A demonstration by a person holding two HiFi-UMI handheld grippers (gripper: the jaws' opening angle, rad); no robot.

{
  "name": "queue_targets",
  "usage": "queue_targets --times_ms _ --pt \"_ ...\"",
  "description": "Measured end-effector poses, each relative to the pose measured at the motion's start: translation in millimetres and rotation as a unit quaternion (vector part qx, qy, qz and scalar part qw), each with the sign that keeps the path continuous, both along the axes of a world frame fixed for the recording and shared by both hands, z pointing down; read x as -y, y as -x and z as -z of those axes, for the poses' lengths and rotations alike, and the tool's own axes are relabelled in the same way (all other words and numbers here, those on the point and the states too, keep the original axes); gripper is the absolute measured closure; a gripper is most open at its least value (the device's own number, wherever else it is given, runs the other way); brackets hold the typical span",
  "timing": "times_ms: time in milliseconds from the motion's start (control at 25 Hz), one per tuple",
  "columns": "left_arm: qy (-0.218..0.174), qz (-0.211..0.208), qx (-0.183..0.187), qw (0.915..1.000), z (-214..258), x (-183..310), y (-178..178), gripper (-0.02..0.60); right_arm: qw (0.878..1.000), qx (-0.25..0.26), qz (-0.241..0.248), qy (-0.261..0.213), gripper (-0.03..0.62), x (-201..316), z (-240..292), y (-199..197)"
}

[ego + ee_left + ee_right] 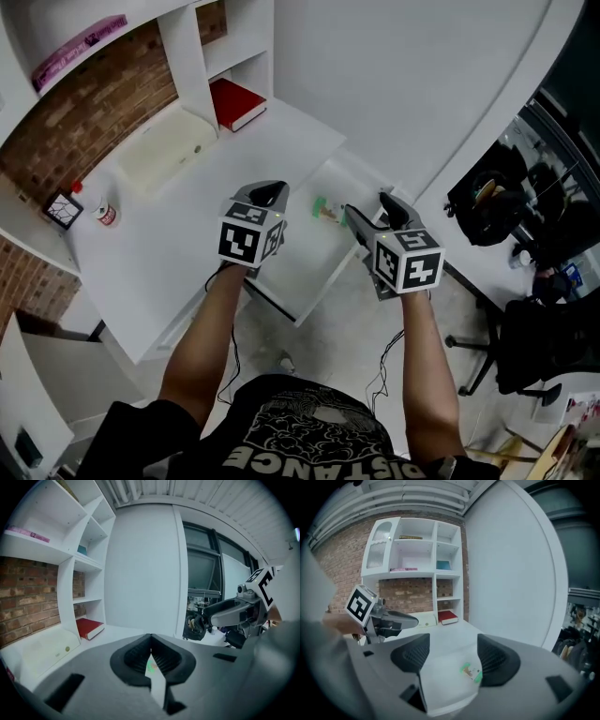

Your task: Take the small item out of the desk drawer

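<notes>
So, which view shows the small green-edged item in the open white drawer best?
The right gripper view: the small green-edged item lies in the white drawer, framed between its open jaws. The head view shows it tiny; the left gripper view, only a green glimpse past closed jaws.

Open drawer reachable frm above; desk edge left.

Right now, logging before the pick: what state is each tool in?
Left tool: closed, empty.
Right tool: open, empty; item lies in drawer.
</notes>
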State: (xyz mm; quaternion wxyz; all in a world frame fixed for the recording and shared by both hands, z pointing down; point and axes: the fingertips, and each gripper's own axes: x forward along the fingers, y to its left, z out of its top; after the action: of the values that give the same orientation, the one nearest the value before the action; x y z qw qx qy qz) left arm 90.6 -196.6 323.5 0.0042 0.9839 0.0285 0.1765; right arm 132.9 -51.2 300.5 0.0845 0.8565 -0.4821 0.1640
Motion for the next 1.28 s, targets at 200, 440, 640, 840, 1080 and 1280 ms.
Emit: queue_targets --times_ms 200,440,640,840,1080,1280 --pt "0.0 0.005 0.003 1.0 -8 16 -11 0.574 1.0 0.003 0.01 0.006 0.261 19 -8 -12" --pt "-0.011 0.013 0.005 0.9998 -19 24 -25 0.574 0.999 0.005 0.032 0.001 0.25 36 -21 -29" --pt "-0.013 0.051 0.008 0.9986 -27 37 -31 0.574 0.997 0.006 0.075 0.005 0.23 54 -30 -45" --pt "-0.013 0.101 0.006 0.9948 -24 43 -50 0.574 0.992 0.007 0.128 0.014 0.214 65 -33 -73" --pt "-0.013 0.168 0.014 0.9855 -18 42 -73 0.574 0.981 0.02 0.191 0.016 0.212 69 -34 -113" --pt "-0.019 0.222 0.028 0.9744 -16 37 -84 0.574 0.97 0.031 0.242 0.025 0.198 70 -40 -140"
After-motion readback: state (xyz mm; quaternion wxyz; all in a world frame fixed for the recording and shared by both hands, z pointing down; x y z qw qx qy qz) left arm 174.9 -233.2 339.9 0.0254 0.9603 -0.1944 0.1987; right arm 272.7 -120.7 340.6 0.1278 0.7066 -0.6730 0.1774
